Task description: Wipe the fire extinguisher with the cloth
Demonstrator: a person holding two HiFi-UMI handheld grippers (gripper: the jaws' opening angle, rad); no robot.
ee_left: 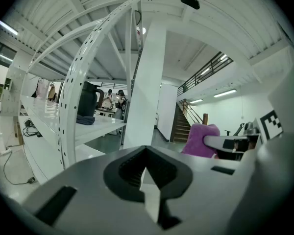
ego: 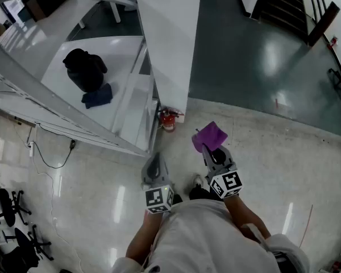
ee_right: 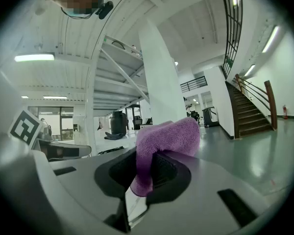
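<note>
The right gripper clamps its jaws on the purple cloth, while the left gripper has its jaws together and empty, both short of the fire extinguisher.

At upper left we see a black bag on a white shelf, a dark blue rag just beside it; stairs at upper right.

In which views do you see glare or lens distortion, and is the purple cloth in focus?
Head view: bright streaks of glare on the glossy floor. Left gripper view: the fisheye lens bends the shelf frame into an arc; corners are black. Right gripper view: same black corners; the purple cloth in the right gripper is sharp.
</note>
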